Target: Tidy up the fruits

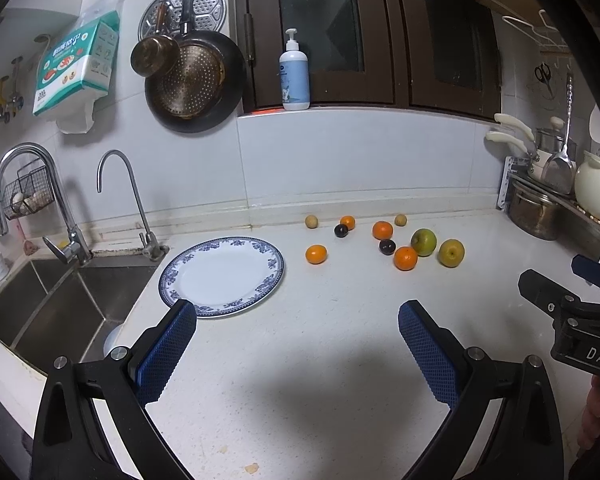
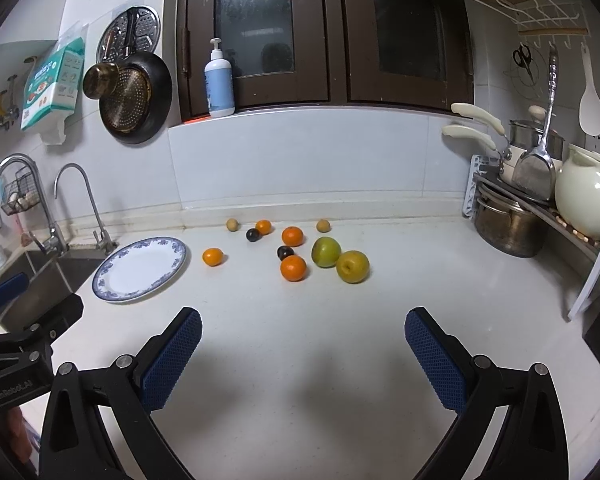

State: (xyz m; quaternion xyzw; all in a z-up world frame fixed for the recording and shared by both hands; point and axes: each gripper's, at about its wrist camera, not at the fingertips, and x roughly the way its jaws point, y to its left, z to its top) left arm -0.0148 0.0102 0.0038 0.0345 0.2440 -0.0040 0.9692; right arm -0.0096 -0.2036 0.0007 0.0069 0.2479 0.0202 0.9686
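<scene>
**A:** Where's the fruit sitting relative to your grippers?

**B:** All ahead of me on the counter (image 2: 300,360), well apart from both. My left gripper (image 1: 298,322) has its jaws spread wide, nothing between them, and the plate (image 1: 188,276) is just past its left finger. My right gripper (image 2: 303,326) is gaping too, holding nothing.

**A:** And the layout?

**B:** Loose cluster near the back wall. Closest to the right gripper: an orange (image 2: 293,268), a green apple (image 2: 326,252) and a yellow apple (image 2: 353,267) touching it. A dark plum (image 2: 285,252) sits just behind that orange. One small orange (image 2: 213,257) lies alone beside the plate. Nothing's on the plate.
</scene>
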